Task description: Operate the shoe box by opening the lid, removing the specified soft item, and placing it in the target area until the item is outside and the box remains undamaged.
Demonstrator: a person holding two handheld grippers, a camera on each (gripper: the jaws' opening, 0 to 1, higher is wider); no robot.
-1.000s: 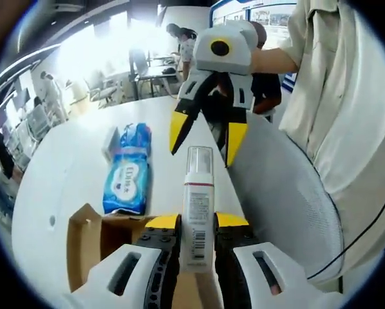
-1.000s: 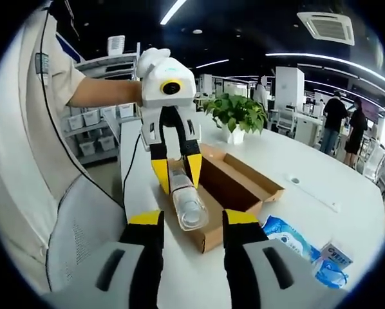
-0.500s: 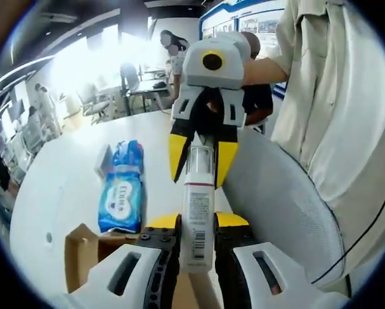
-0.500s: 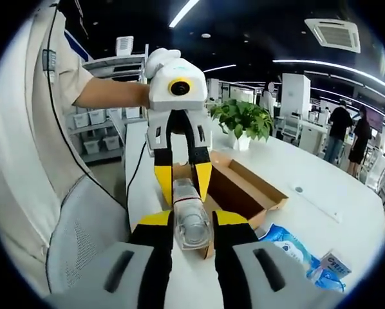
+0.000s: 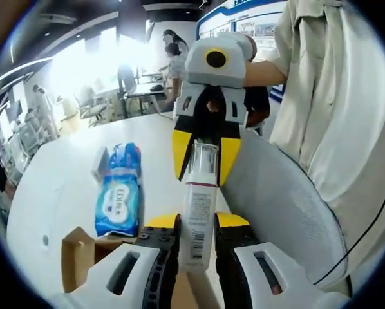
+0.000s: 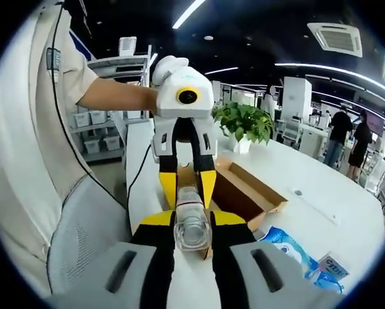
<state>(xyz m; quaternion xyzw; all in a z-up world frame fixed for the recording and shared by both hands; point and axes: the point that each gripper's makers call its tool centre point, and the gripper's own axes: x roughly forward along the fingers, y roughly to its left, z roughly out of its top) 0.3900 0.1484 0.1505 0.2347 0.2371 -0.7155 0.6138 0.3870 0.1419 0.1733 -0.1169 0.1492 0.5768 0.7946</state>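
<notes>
A white pump bottle (image 5: 196, 212) with a barcode label and a clear cap is held in the air between both grippers. My left gripper (image 5: 197, 223) is shut on its lower body. My right gripper (image 5: 203, 175) comes in from above, its yellow fingertips (image 5: 181, 151) pressed against the clear cap. In the right gripper view the cap end of the bottle (image 6: 192, 226) sits tight between my right gripper (image 6: 191, 220), with the left gripper (image 6: 188, 195) facing it just behind. The open cardboard shoe box (image 6: 247, 188) lies on the white table beyond.
A blue wipes pack (image 5: 117, 196) and a small box (image 5: 101, 162) lie on the white table (image 5: 57, 187). A box corner (image 5: 73, 254) shows at lower left. A grey mesh chair (image 5: 282, 206) and a person's beige shirt (image 5: 334, 96) stand close. A potted plant (image 6: 243, 121) sits farther back.
My right gripper moved in from open and apart to closing on the bottle's cap. The left gripper kept its hold on the bottle.
</notes>
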